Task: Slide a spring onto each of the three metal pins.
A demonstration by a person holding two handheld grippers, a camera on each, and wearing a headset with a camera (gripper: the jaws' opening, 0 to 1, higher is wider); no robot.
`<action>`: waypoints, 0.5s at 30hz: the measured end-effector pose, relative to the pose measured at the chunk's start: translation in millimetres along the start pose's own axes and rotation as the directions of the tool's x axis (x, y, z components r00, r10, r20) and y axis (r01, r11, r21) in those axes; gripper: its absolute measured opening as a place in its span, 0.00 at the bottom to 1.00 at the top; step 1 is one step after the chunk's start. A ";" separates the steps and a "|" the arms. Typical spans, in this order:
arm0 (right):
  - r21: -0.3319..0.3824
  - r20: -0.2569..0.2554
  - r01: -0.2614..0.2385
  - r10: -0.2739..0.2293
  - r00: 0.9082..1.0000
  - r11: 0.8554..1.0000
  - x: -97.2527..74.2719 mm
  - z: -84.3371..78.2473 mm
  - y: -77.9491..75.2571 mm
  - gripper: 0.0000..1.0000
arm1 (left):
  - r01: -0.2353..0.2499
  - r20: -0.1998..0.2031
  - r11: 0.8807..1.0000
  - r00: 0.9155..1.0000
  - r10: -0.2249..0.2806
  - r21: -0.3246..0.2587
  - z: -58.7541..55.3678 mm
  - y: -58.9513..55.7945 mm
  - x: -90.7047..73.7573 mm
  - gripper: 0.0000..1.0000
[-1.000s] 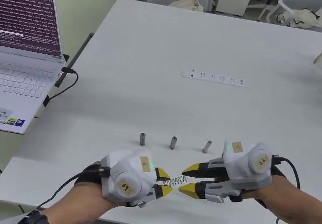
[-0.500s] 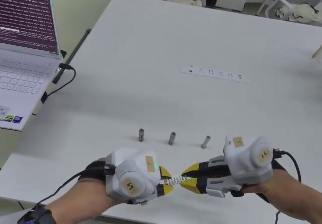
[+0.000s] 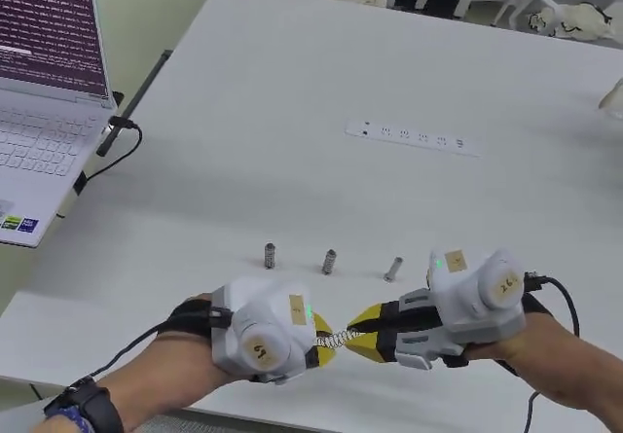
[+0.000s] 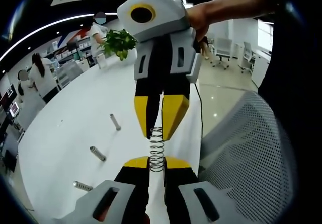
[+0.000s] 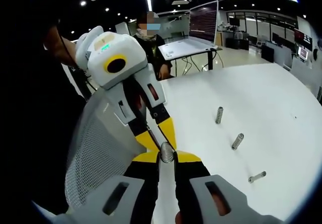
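Spring [image 3: 337,338] pinched end to end between left gripper [image 3: 324,342] and right gripper [image 3: 352,342], both clamped, over white table [image 3: 292,112] near edge. Three pins [image 3: 329,262] just beyond; laptop [image 3: 39,112] left, power strip [image 3: 413,138] behind.

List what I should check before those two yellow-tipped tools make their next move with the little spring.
1. Spring held firmly: ok. The left gripper and right gripper each clamp one end.
2. Spring undamaged: ok. The coils run straight, with no kink.
3. A free pin to fill: ok. The right pin looks bare, while the left pin and middle pin seem to carry springs.
4. Right pin standing upright: not ok. It appears to lie on its side.
5. Way to the pins clear: ok. There is bare table between the grippers and the pins.
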State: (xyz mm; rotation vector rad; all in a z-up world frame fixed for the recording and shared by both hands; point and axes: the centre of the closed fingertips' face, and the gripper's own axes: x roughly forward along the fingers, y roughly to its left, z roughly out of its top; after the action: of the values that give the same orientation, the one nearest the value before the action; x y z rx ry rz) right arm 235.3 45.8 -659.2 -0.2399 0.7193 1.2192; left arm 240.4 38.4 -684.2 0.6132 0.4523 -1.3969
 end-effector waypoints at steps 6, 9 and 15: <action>-0.035 -0.034 0.007 -0.008 0.999 0.999 1.1 0.2 -1.7 0.09 | 0.000 0.008 1.000 1.000 0.000 -0.008 1.3 2.2 2.7 0.02; -0.048 -0.045 0.007 -0.009 0.999 0.999 2.1 2.6 -1.4 0.09 | -0.001 0.006 1.000 1.000 0.001 -0.004 1.3 2.9 3.8 0.02; -0.092 -0.086 -0.005 -0.003 0.996 0.996 3.3 5.0 -3.6 0.09 | 0.000 0.027 0.999 1.000 0.001 -0.038 3.0 5.5 4.4 0.02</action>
State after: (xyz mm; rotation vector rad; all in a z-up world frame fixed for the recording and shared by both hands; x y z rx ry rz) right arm 241.0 49.8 -658.2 -0.3702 0.7379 1.2509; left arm 246.2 33.4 -684.0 0.5631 0.4557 -1.3919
